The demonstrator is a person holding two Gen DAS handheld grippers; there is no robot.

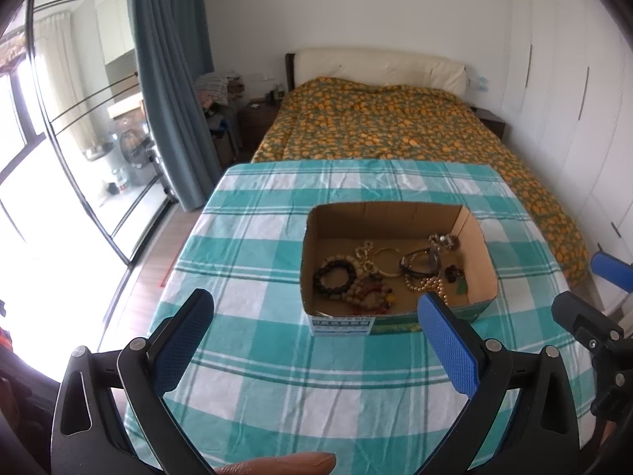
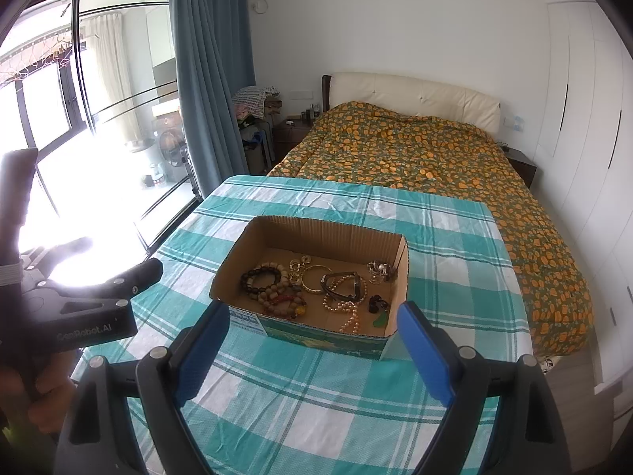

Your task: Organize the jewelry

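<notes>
An open cardboard box (image 1: 316,229) (image 2: 233,261) sits mid-table and holds several pieces of jewelry: dark bead bracelets (image 1: 334,273) (image 2: 257,277), a gold bangle (image 1: 385,262) (image 2: 316,283), a pearl strand (image 1: 429,285) (image 2: 348,312), a dark band (image 1: 419,263) (image 2: 344,285) and a silvery piece (image 1: 443,241) (image 2: 379,269). My left gripper (image 1: 316,318) hovers open just short of the box's near wall, nothing between its fingers. My right gripper (image 2: 316,330) is likewise open and empty before the box's near wall.
The table wears a teal and white checked cloth (image 1: 257,356) (image 2: 316,407). Behind it stands a bed (image 1: 376,118) (image 2: 415,146) with an orange patterned cover. White wardrobes (image 2: 585,118) line the right wall; a curtain (image 1: 170,79) and glass doors are at left.
</notes>
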